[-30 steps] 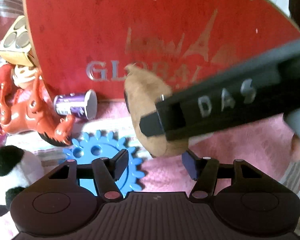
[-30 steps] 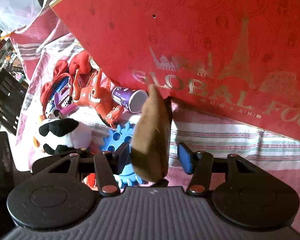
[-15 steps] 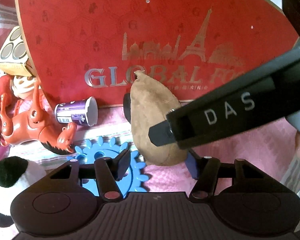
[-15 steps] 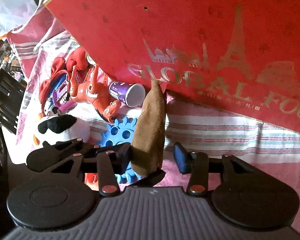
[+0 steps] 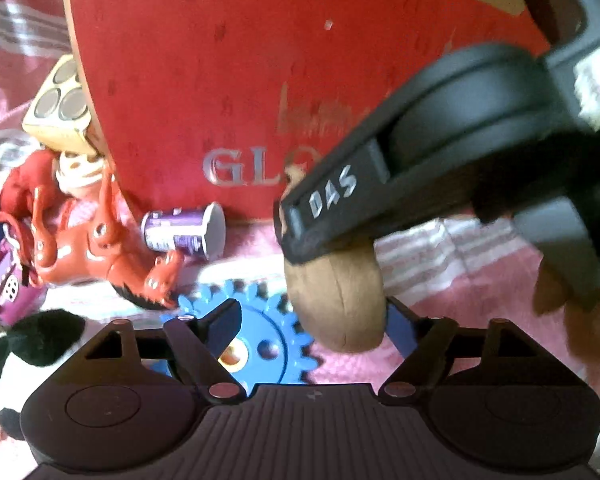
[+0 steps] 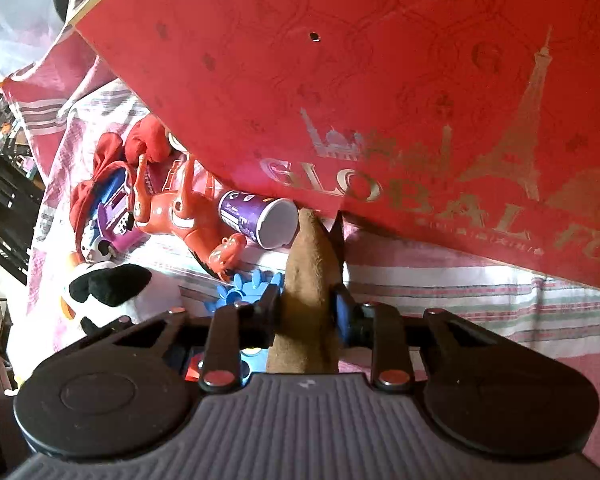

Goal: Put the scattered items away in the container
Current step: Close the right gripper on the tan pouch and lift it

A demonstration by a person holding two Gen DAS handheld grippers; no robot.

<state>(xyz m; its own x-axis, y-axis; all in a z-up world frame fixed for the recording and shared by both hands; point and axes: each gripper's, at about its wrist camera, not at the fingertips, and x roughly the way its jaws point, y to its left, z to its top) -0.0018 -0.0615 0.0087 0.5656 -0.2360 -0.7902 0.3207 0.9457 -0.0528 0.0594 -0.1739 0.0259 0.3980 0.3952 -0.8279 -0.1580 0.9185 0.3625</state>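
The brown plush piece (image 6: 306, 276) sits between the right gripper (image 6: 306, 310) pads, which have just been closing and now press its sides in at the lower half; it is held clear of the striped pink cloth (image 6: 480, 292), close in front of the red box (image 6: 380, 100) printed with gold landmarks. From the left wrist view the same piece (image 5: 336, 304) hangs with its rounded, seamed end toward the camera. The left gripper (image 5: 314, 324) has just been opening: its jaws stand wide, the near pad beside the plush but not squeezing it, so this hand holds nothing.

The piece looks soft and light, probably stuffed suede-like fabric; it dents under the pads and should not slip easily or break. Its flattened body gives two broad faces, and pinching across those near the thick middle, as now, seems the safest hold; the thin tip would likely fold.

Its long axis runs away from the right camera, thick end at the fingers, tapered tip pointing up toward the box's lower edge beside the fallen purple cup (image 6: 260, 218).

Other toys lie toward the cloth's left edge: a blue gear (image 5: 268, 344), an orange-red figure (image 6: 184, 216) and a black-and-white plush (image 6: 108, 288).
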